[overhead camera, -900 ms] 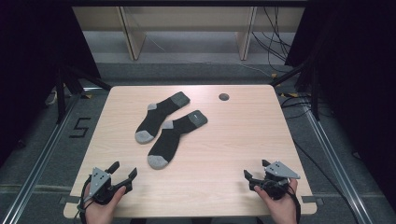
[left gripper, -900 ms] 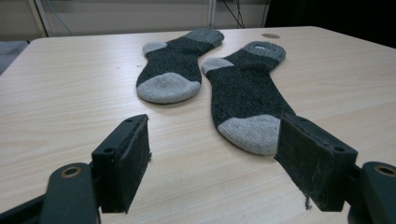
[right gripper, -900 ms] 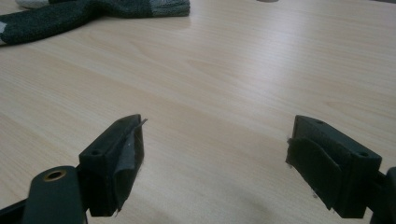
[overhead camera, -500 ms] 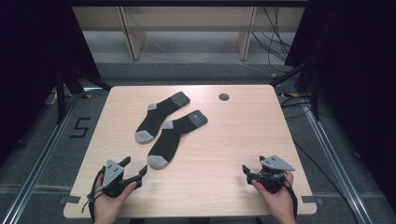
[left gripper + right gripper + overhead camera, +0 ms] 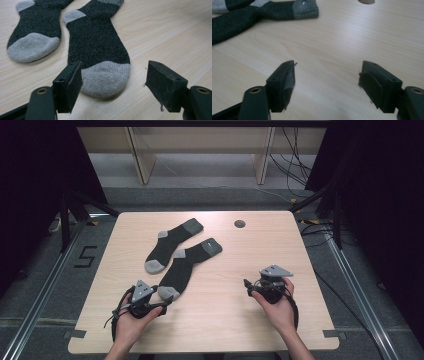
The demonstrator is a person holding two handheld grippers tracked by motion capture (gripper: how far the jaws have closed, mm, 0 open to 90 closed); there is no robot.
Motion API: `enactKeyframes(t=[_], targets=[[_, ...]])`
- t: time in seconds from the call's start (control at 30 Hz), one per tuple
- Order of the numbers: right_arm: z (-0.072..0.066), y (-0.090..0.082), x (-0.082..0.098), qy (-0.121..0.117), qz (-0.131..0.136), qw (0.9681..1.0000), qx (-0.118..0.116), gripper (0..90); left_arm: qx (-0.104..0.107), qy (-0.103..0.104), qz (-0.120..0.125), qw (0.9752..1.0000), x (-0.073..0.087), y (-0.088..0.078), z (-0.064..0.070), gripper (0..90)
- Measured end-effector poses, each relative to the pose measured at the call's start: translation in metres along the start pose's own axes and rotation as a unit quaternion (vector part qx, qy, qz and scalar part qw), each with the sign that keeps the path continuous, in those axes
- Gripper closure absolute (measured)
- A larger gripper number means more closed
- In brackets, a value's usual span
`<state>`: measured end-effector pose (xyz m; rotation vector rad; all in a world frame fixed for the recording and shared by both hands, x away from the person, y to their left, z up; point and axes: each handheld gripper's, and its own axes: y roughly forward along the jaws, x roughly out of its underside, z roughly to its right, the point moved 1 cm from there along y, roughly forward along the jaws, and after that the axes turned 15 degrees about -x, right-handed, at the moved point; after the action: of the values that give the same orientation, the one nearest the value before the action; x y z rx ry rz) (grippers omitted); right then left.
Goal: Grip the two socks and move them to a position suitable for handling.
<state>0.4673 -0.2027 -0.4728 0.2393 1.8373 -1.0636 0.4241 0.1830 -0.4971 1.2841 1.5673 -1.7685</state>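
The left gripper point(image 5: 161, 306) sits at the near left of the table point(image 5: 300, 330), its jaws wide apart and holding nothing. In the left gripper view point(image 5: 113, 87) the grey toe of the nearer sock point(image 5: 96, 47) lies just ahead of the gap between the jaws; whether the left jaw touches it I cannot tell. From above, that sock point(image 5: 186, 266) runs away from the gripper toward mid-table, and the second sock point(image 5: 170, 244) lies beside it, farther and to the left, the two touching or overlapping. The right gripper point(image 5: 248, 285), well apart from both socks, hovers with jaws spread over bare wood point(image 5: 325, 85). A dark round hole point(image 5: 239, 224) marks the far side. Since the earlier frames both grippers have moved forward, the left one closing on the sock's toe.
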Motion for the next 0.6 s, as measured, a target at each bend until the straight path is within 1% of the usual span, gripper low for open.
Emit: enactKeyframes(t=[0.03, 0.07, 0.1, 0.13, 0.17, 0.2, 0.23, 0.27, 0.3, 0.33, 0.37, 0.43, 0.47, 0.5, 0.53, 0.57, 0.6], targets=[[0.0, 0.007, -0.005, -0.002, 0.006, 1.0, -0.002, 33.7, 0.001, 0.0, -0.002, 1.0, -0.001, 0.002, 0.001, 28.1], [0.001, 0.016, -0.011, -0.007, -0.001, 1.0, -0.004, 33.6, 0.006, 0.006, -0.01, 0.9999, -0.002, 0.006, 0.002, 28.0], [0.001, 0.016, -0.011, -0.007, -0.001, 1.0, -0.004, 33.6, 0.006, 0.006, -0.01, 0.9999, -0.002, 0.006, 0.002, 28.0], [0.002, 0.02, -0.013, -0.007, 0.0, 0.9999, -0.009, 33.8, 0.01, 0.017, -0.015, 0.9997, -0.002, 0.01, 0.001, 28.0], [0.001, 0.025, -0.017, 0.002, -0.001, 0.9999, -0.016, 34.2, 0.008, 0.014, -0.018, 0.9997, -0.002, 0.011, 0.003, 28.0], [0.002, 0.03, -0.021, -0.003, -0.004, 0.9998, -0.02, 34.3, 0.013, 0.01, -0.018, 0.9997, -0.003, 0.014, 0.004, 28.0], [0.001, 0.033, -0.024, -0.002, -0.011, 0.9999, -0.013, 34.3, 0.015, 0.02, -0.027, 0.9993, -0.004, 0.016, 0.004, 28.0], [0.001, 0.037, -0.027, 0.0, -0.009, 0.9999, -0.014, 34.2, 0.017, 0.014, -0.025, 0.9995, -0.004, 0.018, 0.006, 28.1], [0.001, 0.038, -0.029, -0.001, -0.019, 0.9997, -0.014, 34.1, 0.019, 0.027, -0.032, 0.9989, -0.005, 0.02, 0.006, 28.0], [0.001, 0.042, -0.03, -0.003, -0.018, 0.9997, -0.018, 34.1, 0.017, 0.028, -0.034, 0.9989, -0.006, 0.023, 0.007, 28.1], [0.0, 0.044, -0.032, 0.001, -0.021, 0.9996, -0.016, 33.8, 0.018, 0.029, -0.035, 0.9988, -0.008, 0.026, 0.008, 28.2], [-0.002, 0.05, -0.035, 0.005, -0.019, 0.9996, -0.021, 33.5, 0.016, 0.021, -0.033, 0.9991, -0.014, 0.033, 0.01, 28.4], [-0.004, 0.05, -0.037, 0.003, -0.021, 0.9994, -0.025, 33.5, 0.016, 0.021, -0.033, 0.9991, -0.018, 0.035, 0.01, 28.4], [-0.006, 0.051, -0.037, 0.011, -0.019, 0.9994, -0.027, 33.5, 0.018, 0.018, -0.03, 0.9992, -0.023, 0.038, 0.011, 28.3], [-0.009, 0.051, -0.038, 0.011, -0.016, 0.9994, -0.028, 33.5, 0.018, 0.016, -0.024, 0.9994, -0.032, 0.047, 0.014, 28.4], [-0.009, 0.051, -0.038, 0.011, -0.016, 0.9994, -0.028, 33.5, 0.018, 0.016, -0.024, 0.9994, -0.032, 0.047, 0.014, 28.4], [-0.012, 0.05, -0.038, 0.007, -0.015, 0.9994, -0.031, 33.5, 0.02, 0.027, -0.025, 0.9991, -0.042, 0.059, 0.014, 28.9]])
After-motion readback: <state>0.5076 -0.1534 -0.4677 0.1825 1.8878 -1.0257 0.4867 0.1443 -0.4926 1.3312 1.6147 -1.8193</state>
